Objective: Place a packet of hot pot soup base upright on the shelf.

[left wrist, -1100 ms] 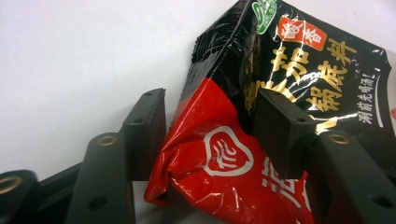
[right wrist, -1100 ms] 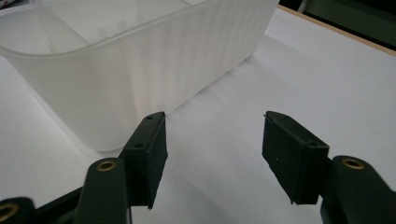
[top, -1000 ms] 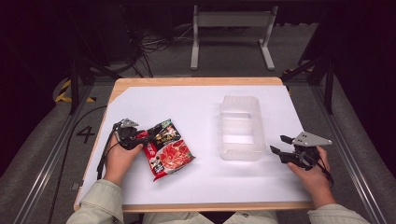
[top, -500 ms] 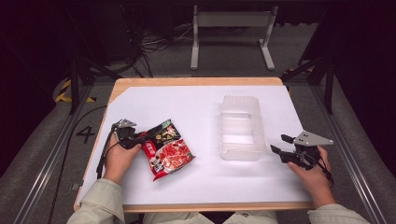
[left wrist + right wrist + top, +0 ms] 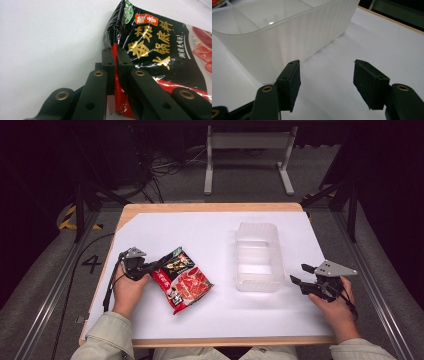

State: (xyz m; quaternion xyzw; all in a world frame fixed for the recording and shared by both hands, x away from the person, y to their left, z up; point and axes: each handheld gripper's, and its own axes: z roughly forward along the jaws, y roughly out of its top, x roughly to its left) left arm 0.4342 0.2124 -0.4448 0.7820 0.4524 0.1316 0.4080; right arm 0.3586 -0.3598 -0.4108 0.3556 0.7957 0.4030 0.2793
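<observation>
High view: left gripper (image 5: 159,265) has just been closing, now clamped on the edge of the red-and-black printed foil packet (image 5: 182,279) lying on the white table (image 5: 210,235), left of the clear plastic bin (image 5: 257,256). Left gripper view: pads pinch the packet's edge. Right gripper view: right gripper (image 5: 325,83) released, nothing between its pads, beside the bin.

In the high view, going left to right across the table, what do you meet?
Left gripper, shut on the edge of the sauce packet → clear plastic bin → right gripper, jaws open and nothing between them.
</observation>
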